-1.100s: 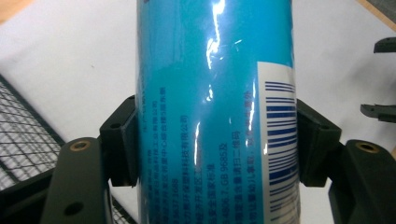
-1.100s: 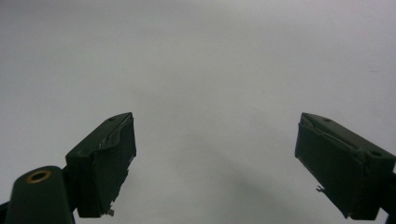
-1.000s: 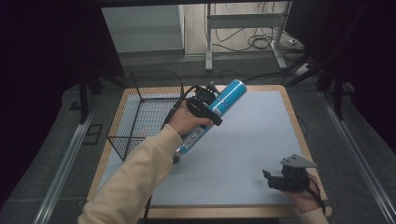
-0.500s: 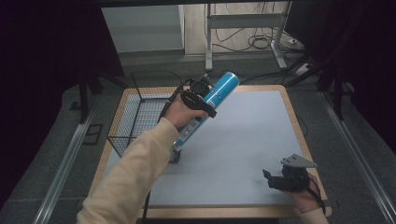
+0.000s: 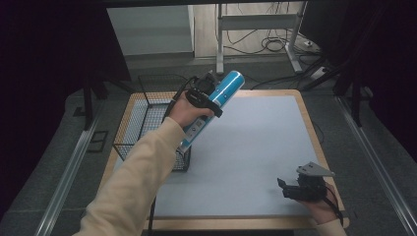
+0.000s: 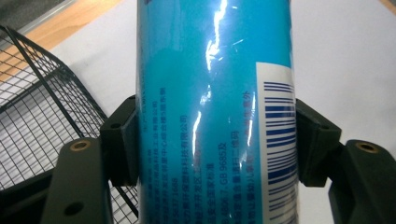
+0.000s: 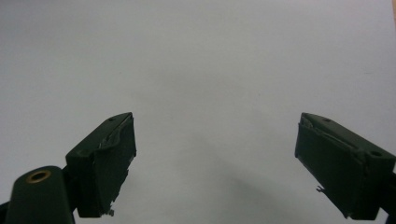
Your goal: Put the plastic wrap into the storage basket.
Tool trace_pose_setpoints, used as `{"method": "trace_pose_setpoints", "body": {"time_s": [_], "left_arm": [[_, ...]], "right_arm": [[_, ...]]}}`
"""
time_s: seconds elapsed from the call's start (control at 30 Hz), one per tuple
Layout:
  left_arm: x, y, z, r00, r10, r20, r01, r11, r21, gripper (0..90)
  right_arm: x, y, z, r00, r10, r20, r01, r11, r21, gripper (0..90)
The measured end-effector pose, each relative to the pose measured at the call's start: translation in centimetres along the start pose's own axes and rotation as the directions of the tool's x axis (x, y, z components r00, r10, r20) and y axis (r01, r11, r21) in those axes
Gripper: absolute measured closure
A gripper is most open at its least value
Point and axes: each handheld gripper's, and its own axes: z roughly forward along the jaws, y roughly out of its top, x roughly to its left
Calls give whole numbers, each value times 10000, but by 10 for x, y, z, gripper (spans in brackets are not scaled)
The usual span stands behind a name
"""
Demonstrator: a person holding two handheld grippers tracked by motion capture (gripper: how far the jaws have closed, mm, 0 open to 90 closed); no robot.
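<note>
I see the smooth grey mat (image 5: 255, 147), black wire basket (image 5: 147, 123) at 9 o'clock, glossy blue can (image 5: 216, 101) tilted over its rim, clamped by my left gripper (image 5: 206, 93); right gripper (image 5: 295, 189) at 5 o'clock, jaws apart, holding nothing.

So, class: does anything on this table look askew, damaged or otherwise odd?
Nothing spilled. The blue can sits tilted in the left gripper, beside the wire basket. The open right gripper shows chipped, ragged pads.

Dim room, dark edges; glare streaks on the blue can (image 6: 210, 93)
</note>
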Motion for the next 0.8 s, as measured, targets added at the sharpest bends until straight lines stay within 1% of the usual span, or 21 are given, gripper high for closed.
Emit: {"method": "trace_pose_setpoints", "body": {"time_s": [0.07,0.2,0.33,0.4,0.43,0.47,0.5,0.53,0.57,0.63,0.67,0.7,0.8], "left_arm": [[2,3,-3,10000,45,-48,-45,10000,-38,314],[5,7,-5,9999,-34,-131,33,10000,-89,314],[10,9,-6,9995,-122,-294,119,9999,-105,314],[15,10,-7,9994,-109,-336,106,9999,-83,314],[18,10,-8,9995,-103,-301,100,9999,-92,314],[23,10,-8,9996,-187,-203,184,9997,-145,314],[23,10,-8,9996,-187,-203,184,9997,-145,314],[27,9,-8,9990,-251,-369,247,9996,-126,314],[27,9,-8,9990,-251,-369,247,9996,-126,314],[32,8,-7,9978,-294,-595,294,9996,1,314],[37,6,-7,9963,-395,-761,402,9992,78,314],[37,6,-7,9963,-395,-761,402,9992,78,314],[46,3,-5,9944,-510,-922,522,9986,107,314]], "right_arm": [[0,0,0,10000,24,-17,-24,10000,18,129],[0,0,0,10000,9,-9,-9,10000,23,129],[-1,0,0,10000,43,25,-43,10000,10,130],[-2,-1,0,10000,31,34,-31,10000,-4,129],[-2,-1,0,10000,53,27,-53,10000,30,129],[-2,-1,0,10000,55,30,-55,10000,30,129],[-2,-1,0,10000,55,30,-55,10000,30,129],[-2,-1,0,10000,50,32,-51,10000,27,130],[-2,-1,0,10000,50,32,-51,10000,27,130],[-2,-1,1,10000,47,27,-47,10000,55,130],[-2,-1,1,10000,54,21,-54,10000,69,130],[-2,-1,1,10000,54,21,-54,10000,69,130],[-2,-1,1,10000,35,64,-35,10000,42,130]]}}
